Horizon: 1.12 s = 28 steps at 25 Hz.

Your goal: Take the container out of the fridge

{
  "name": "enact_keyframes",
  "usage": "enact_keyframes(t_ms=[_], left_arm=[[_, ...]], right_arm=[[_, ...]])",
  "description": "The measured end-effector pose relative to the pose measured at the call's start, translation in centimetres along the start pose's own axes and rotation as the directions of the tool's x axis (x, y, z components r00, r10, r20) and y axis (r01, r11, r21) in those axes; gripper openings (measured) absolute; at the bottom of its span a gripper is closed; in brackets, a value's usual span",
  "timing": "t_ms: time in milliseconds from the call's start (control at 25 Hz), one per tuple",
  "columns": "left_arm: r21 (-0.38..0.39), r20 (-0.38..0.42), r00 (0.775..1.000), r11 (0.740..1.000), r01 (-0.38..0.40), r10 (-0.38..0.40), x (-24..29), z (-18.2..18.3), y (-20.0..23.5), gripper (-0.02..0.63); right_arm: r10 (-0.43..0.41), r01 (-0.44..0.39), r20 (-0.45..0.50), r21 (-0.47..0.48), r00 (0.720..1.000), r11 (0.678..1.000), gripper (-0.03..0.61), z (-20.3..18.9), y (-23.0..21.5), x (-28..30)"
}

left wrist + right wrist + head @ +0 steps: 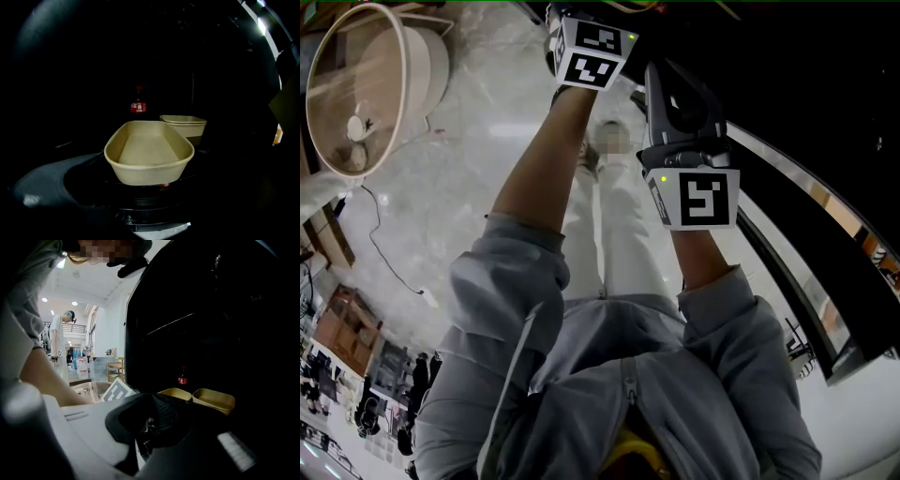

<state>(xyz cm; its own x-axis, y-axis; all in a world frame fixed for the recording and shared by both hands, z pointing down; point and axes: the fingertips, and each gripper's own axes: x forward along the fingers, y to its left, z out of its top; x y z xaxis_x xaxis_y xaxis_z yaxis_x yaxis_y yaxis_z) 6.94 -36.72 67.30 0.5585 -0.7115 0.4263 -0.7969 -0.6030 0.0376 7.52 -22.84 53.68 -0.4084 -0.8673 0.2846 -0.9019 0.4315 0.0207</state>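
Left claw (148, 187) spread around oval, matte tan container (149, 151); right claw (172, 404) parted, empty.

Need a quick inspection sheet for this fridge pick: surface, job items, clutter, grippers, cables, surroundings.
Surface: fridge shelf, dark, barely lit.
Job's things: tan container, open-topped, empty, upright on the shelf, nearest the left gripper.
Clutter: second container behind it to the right; red-labelled bottle further back.
Grippers: left gripper jaws apart, tan container ahead of them, no grip seen; right gripper beside the fridge opening, jaws dark and overlapping, state unclear, nothing seen between.
Cables: one thin cable trailing across the pale floor.
Surroundings: round beige unit on the floor; another person standing further off.
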Motion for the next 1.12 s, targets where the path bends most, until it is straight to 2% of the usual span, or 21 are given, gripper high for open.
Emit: enact_keyframes(t_ms=[120, 200, 680, 880, 1120], left_arm=[[-0.001, -0.007, 1.0, 1.0, -0.004, 0.004, 0.3, -0.1, 0.1, 0.561], [0.004, -0.009, 1.0, 1.0, -0.005, 0.005, 0.2, -0.2, 0.3, 0.526], [-0.007, 0.01, 1.0, 1.0, -0.013, 0.013, -2.1, -1.5, 0.6, 0.489], [-0.009, 0.052, 0.998, 1.0, -0.027, 0.027, -4.7, -0.1, 0.0, 0.486], [-0.006, 0.06, 0.998, 1.0, -0.024, 0.024, -9.0, 1.2, -1.9, 0.483]], right_arm=[[0.004, -0.004, -0.001, 0.004, 1.0, 1.0, 0.0, -0.1, 0.2, -0.1], [0.008, -0.008, 0.002, 0.006, 1.0, 1.0, 0.0, -0.2, 0.2, 0.0], [0.0, 0.0, 0.0, 0.004, 1.0, 1.0, 0.0, -0.9, 1.1, 0.5], [-0.012, 0.012, -0.005, 0.0, 1.0, 1.0, 0.0, -0.3, 1.1, -0.1], [-0.037, 0.037, -0.001, -0.009, 0.999, 0.999, 0.001, 1.7, 0.6, -1.6]])
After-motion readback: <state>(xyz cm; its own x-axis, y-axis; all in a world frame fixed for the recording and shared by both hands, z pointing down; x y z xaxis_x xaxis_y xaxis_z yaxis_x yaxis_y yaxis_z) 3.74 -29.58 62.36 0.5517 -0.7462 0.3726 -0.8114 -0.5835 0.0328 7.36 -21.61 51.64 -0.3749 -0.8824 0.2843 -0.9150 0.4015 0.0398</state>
